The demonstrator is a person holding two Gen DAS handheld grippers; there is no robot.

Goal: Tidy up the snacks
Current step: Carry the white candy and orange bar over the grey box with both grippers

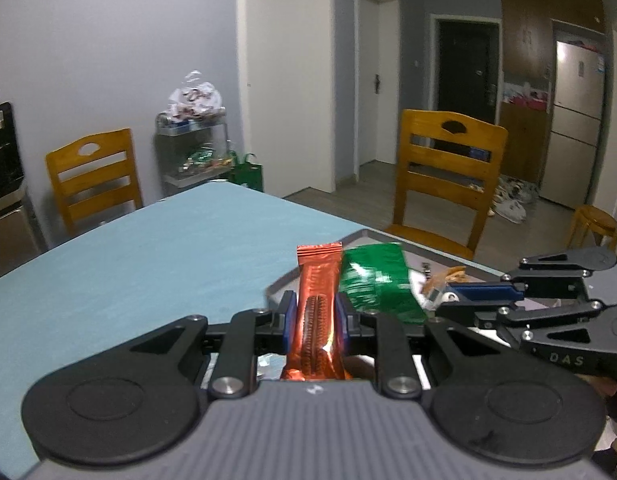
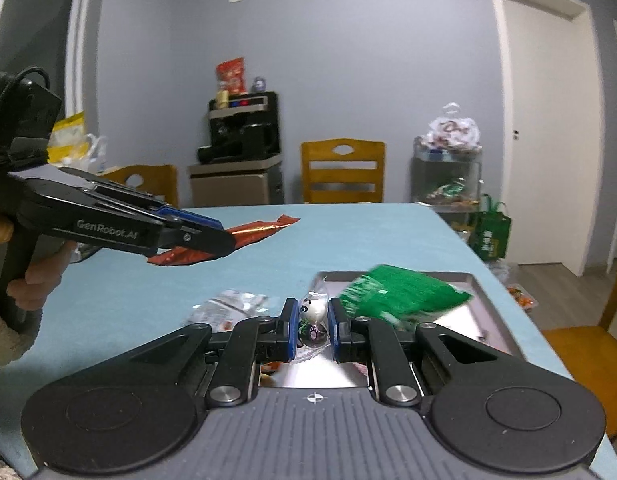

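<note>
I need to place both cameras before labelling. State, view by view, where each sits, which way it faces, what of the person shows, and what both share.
Left wrist: sits on the left tongs, faces across the table to chairs, doors and a fridge; the tongs grip an orange bar; the right tongs enter from the right.
Right wrist: sits on the right tongs, faces the table's far wall and coffee machine; a hand and sleeve hold the left tongs.
Shared: orange bar, green packet, tray, table.

Both black 2-finger grippers tilt slightly downward. The left gripper (image 1: 314, 320) pinches an orange foil snack bar (image 1: 316, 320); the right gripper (image 2: 313, 328) clamps a small clear-wrapped candy (image 2: 313, 316).
</note>
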